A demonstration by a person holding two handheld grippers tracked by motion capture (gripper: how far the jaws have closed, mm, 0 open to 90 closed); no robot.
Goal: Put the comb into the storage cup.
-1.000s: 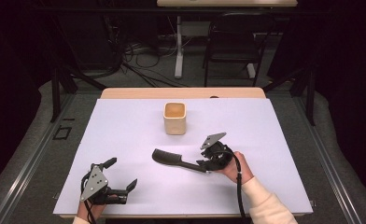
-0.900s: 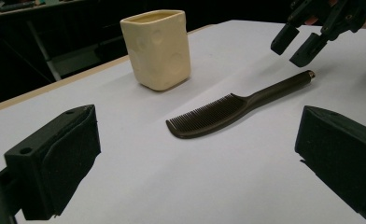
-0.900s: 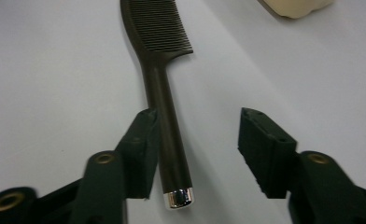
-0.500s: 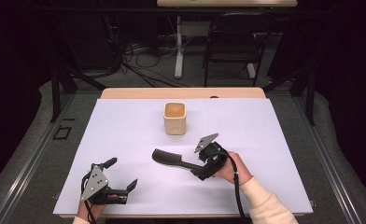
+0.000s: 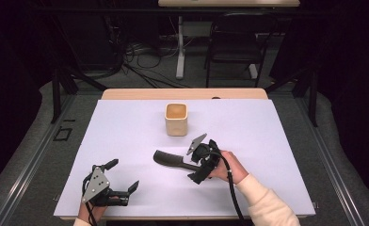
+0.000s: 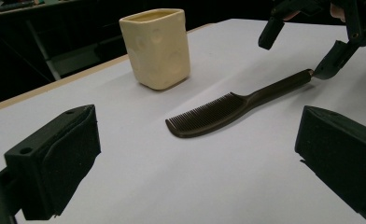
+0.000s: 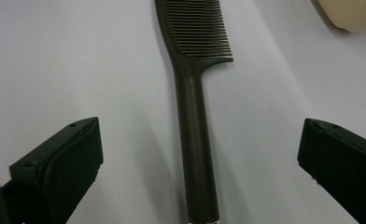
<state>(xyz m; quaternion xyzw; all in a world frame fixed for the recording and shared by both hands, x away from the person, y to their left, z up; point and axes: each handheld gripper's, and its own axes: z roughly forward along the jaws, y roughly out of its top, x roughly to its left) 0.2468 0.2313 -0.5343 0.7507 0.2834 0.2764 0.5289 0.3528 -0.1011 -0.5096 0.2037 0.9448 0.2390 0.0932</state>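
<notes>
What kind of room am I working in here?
Likely a lab or recording studio: a white-covered table ringed by dark curtains, cables trailing over grey floor, and a black chair by a second desk behind.

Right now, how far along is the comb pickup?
Done: right tongs are open and lined up over the handle of the comb. In hand: nothing; the comb lies flat on the table. Left: close, lift, perhaps place it in the cup. Left tongs sit open, apart.
</notes>
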